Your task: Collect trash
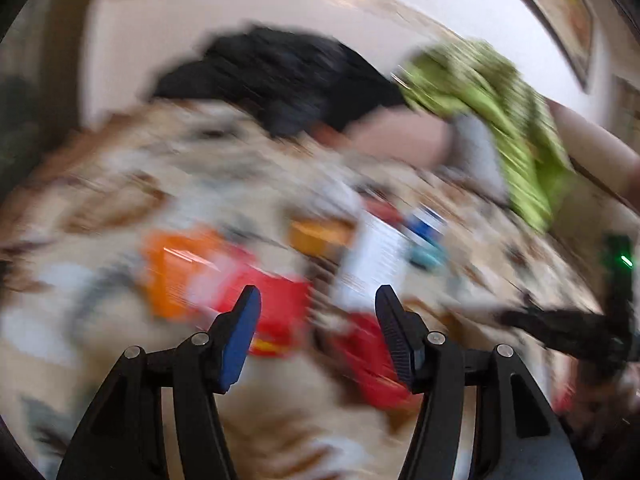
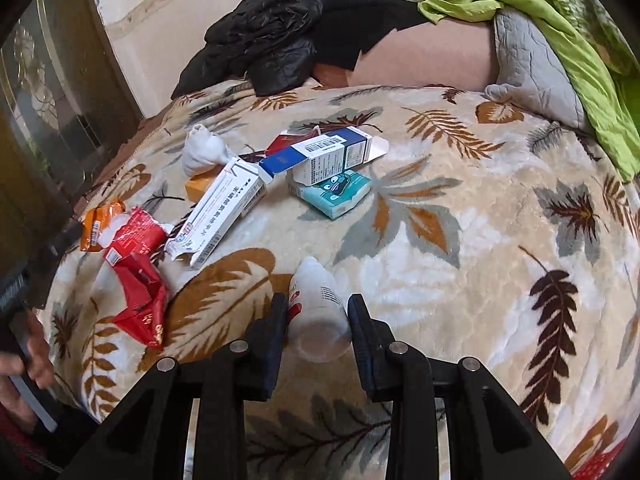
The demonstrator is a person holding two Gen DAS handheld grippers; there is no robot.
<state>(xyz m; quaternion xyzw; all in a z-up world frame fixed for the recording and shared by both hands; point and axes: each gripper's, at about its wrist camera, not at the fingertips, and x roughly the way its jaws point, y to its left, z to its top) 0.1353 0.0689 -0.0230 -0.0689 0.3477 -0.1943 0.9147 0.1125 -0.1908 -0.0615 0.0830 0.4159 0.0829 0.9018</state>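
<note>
Right wrist view shows my right gripper (image 2: 318, 316) clamped on a small white bottle (image 2: 316, 312), its long axis running along my fingers, base toward the camera, cap pointing away over the leaf-patterned blanket (image 2: 460, 248). Beyond it lie a long white box (image 2: 218, 214), a blue-and-white box (image 2: 320, 154), a teal tissue pack (image 2: 336, 194) and red wrappers (image 2: 138, 280) to the left, none touching the bottle. The left wrist view is blurred: my left gripper (image 1: 318, 316) is spread wide, holding nothing, above the same red wrappers (image 1: 280, 312).
</note>
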